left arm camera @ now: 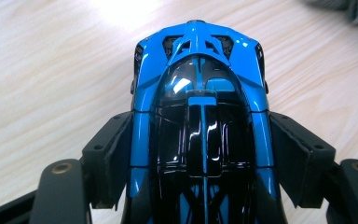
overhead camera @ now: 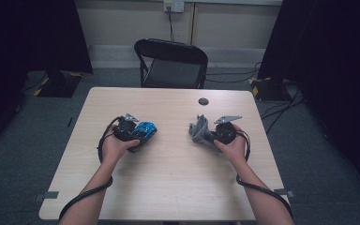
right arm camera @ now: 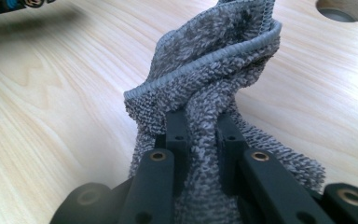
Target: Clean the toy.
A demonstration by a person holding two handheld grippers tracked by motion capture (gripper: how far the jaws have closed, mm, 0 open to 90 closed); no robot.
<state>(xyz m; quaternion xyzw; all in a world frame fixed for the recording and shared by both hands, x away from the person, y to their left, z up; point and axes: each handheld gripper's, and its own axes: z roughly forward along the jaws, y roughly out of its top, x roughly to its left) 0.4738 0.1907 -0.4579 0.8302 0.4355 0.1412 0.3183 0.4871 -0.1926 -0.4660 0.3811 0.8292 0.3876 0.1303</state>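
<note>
Evidently a wipe-down setup: left gripper (left arm camera: 200, 186) clamps the car (left arm camera: 200, 116) by its sides over the table (overhead camera: 168, 168); right gripper (right arm camera: 203, 140) pinches the cloth (right arm camera: 214, 70) bunched, prob for rubbing it

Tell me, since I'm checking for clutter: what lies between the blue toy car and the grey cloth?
Bare tabletop in the high view, between the blue toy car and the grey cloth.
</note>
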